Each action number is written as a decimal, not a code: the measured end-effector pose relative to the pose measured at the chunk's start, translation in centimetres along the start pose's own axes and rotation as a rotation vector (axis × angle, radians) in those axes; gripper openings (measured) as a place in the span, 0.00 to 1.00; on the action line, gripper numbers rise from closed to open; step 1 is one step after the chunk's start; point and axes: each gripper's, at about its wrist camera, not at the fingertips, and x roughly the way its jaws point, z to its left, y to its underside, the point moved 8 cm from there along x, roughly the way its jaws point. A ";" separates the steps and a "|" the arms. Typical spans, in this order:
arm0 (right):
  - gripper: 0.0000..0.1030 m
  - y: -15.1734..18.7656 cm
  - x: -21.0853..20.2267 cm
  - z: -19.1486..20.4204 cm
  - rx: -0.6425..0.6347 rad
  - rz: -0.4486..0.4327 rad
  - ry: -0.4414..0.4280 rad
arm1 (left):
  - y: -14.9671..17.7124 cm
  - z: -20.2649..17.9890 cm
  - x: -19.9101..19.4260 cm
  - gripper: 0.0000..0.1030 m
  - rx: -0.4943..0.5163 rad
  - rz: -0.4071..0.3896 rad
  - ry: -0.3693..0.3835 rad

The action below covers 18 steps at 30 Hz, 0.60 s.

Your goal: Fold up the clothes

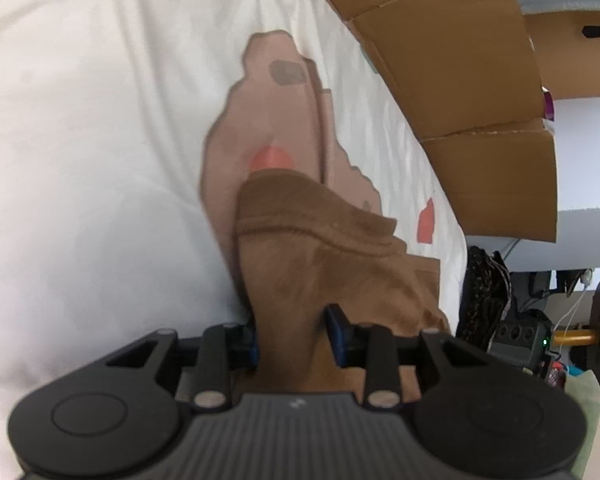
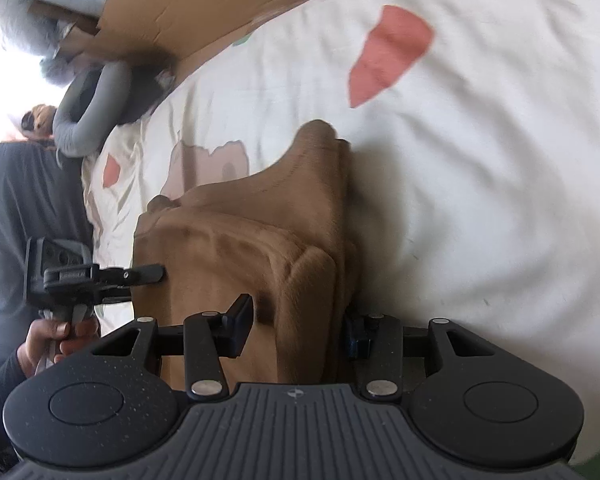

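Brown garment point(image 1: 320, 264) pinched in left hand-held gripper point(image 1: 294, 330), right hand-held gripper point(image 2: 300, 324) spread around it

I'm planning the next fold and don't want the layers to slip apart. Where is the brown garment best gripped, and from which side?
Probably on the thick stitched hem band of the brown garment, where doubled fabric makes a firm ridge on its near side. Come in from the near edge, fingers angled down over the white bedsheet, as the left gripper and right gripper already straddle the cloth there.
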 end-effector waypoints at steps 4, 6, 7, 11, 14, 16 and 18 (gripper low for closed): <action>0.48 -0.5 0.4 0.0 0.010 0.000 -0.045 | -0.4 -0.2 0.9 0.32 -0.027 0.003 0.046; 0.48 -0.6 0.6 0.1 0.009 -0.004 -0.061 | -0.5 -0.1 1.1 0.32 -0.036 0.002 0.057; 0.48 -0.6 0.7 0.1 0.004 -0.005 -0.063 | -0.5 -0.1 1.1 0.31 -0.037 0.001 0.061; 0.32 -0.6 0.8 0.3 -0.020 -0.008 -0.060 | -0.3 -0.2 1.0 0.21 -0.022 -0.004 0.039; 0.15 -0.5 0.8 0.1 -0.002 -0.008 -0.054 | -0.2 -0.7 1.0 0.12 0.004 -0.015 0.006; 0.14 -0.4 0.7 0.5 -0.022 -0.022 -0.033 | -0.2 -1.1 0.9 0.10 0.016 -0.024 -0.013; 0.13 -0.3 0.6 0.9 -0.023 -0.036 -0.010 | 0.0 -1.6 0.7 0.08 0.028 -0.035 -0.030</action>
